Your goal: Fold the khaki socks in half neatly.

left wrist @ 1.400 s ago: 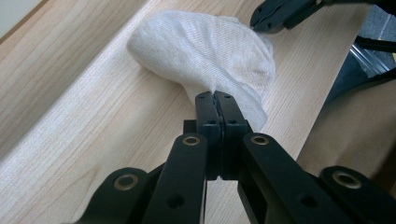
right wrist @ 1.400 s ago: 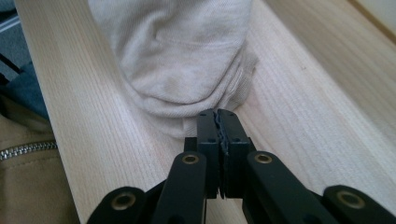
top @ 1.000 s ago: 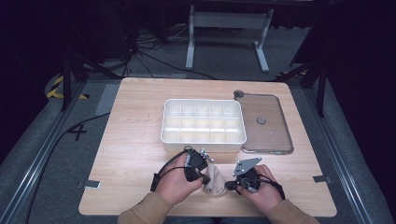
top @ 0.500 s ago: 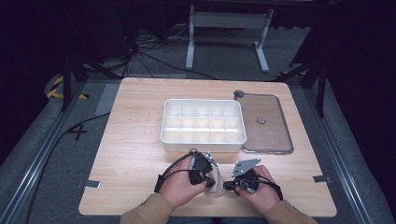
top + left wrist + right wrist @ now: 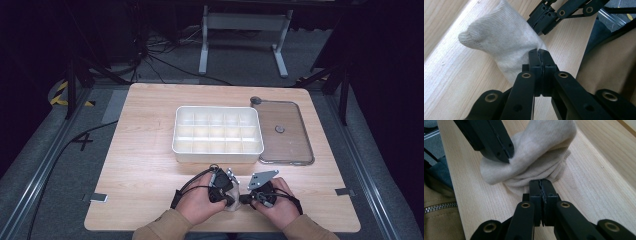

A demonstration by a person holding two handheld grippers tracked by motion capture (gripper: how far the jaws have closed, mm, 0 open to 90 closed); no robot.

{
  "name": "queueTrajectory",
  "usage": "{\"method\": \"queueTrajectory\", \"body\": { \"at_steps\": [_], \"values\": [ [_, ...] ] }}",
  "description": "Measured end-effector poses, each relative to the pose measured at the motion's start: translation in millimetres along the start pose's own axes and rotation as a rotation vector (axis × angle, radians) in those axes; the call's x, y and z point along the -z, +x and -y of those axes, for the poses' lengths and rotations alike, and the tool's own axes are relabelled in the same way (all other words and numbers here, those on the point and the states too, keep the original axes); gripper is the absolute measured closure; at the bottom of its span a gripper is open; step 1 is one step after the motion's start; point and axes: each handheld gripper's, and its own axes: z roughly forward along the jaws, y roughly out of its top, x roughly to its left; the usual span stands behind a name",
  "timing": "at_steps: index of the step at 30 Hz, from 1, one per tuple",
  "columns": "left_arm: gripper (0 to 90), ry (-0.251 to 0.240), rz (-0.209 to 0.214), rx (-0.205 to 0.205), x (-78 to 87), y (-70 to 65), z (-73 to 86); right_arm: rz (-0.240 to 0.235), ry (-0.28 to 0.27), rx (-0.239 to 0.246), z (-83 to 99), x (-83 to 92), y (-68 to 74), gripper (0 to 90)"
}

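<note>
Sock (image 5: 499,42), pale and bunched, on the bench (image 5: 140,165) at its near edge, in front of the tray (image 5: 217,135). We judge we are mid-fold or roll. Left hand-held gripper (image 5: 539,53) is clamped on one edge of the fabric, right hand-held gripper (image 5: 541,182) pinched on the opposite fold, jaws facing. Next we need one end carried over the other, both grips kept tight.

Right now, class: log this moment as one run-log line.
left gripper: shut on sock | right gripper: shut on sock | sock: bunched on table
</note>
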Motion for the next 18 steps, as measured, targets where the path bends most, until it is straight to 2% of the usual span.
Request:
{"method": "queueTrajectory", "body": {
  "at_steps": [2,7,9,12,13,14,18],
  "values": [
    [89.9,-0.008,-0.001,0.013,-2.0,0.9,0.9,0.001,-0.001,-0.002,0.1,0.4,-0.2,88.6],
    [89.9,0.002,0.014,0.011,-3.6,2.4,0.5,0.000,-0.007,-0.004,-0.9,4.0,-1.0,88.7],
    [89.8,-0.001,0.003,0.009,-5.5,1.3,0.5,0.005,-0.017,-0.011,-2.2,8.6,-1.6,89.0],
    [89.8,0.000,0.004,0.005,-6.2,1.9,0.6,0.026,-0.064,-0.011,-5.2,21.4,-2.7,89.2],
    [89.8,0.000,0.004,0.005,-6.5,2.1,0.7,0.026,-0.064,-0.011,-5.2,21.4,-2.7,89.2],
    [89.7,0.000,0.003,0.009,-6.9,2.0,0.7,0.029,-0.093,-0.009,-7.5,26.1,-1.5,89.3],
    [89.2,-0.004,0.004,0.021,-8.0,1.4,0.8,0.038,-0.133,0.010,-11.5,30.6,1.6,89.3]
  ]
}}
